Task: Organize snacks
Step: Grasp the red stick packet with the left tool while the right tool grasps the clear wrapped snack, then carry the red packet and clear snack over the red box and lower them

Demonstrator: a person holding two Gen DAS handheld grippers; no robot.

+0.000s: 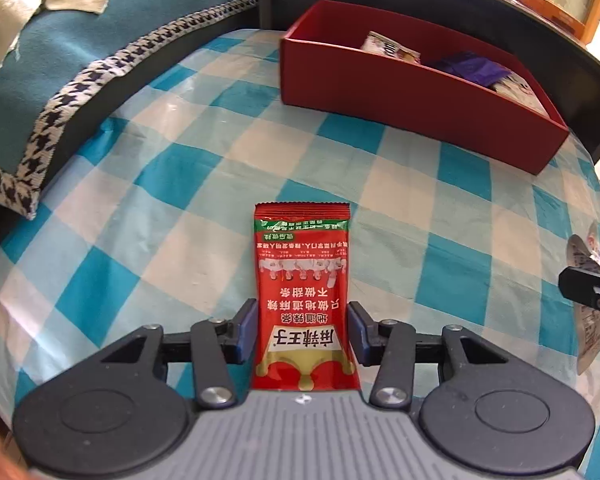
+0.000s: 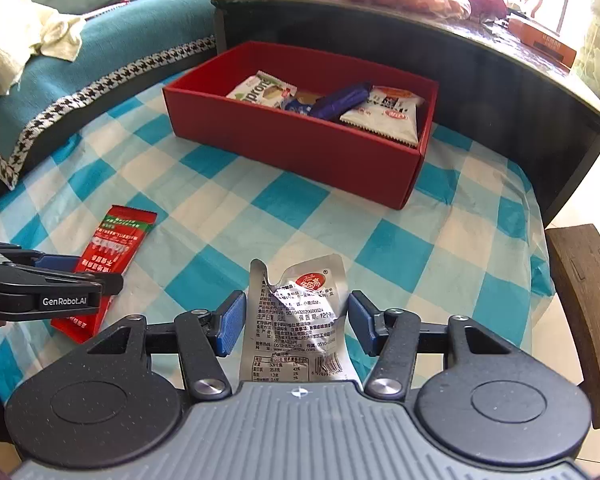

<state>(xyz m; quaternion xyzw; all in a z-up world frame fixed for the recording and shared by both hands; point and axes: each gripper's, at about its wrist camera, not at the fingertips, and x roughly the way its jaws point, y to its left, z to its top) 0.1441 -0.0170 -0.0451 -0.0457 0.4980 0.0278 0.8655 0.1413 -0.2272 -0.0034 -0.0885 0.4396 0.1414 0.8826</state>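
A red snack packet lies flat on the checked tablecloth between the pads of my left gripper, which closely flank its sides; I cannot tell if they grip it. The packet also shows in the right wrist view. A crumpled silver snack packet lies between the pads of my right gripper, with small gaps on both sides. The silver packet also shows at the right edge of the left wrist view. A red box at the back holds several snacks.
The blue and white checked tablecloth covers the table. A teal sofa with a houndstooth trim is on the left, a dark curved table behind the box, and a wooden chair back on the right.
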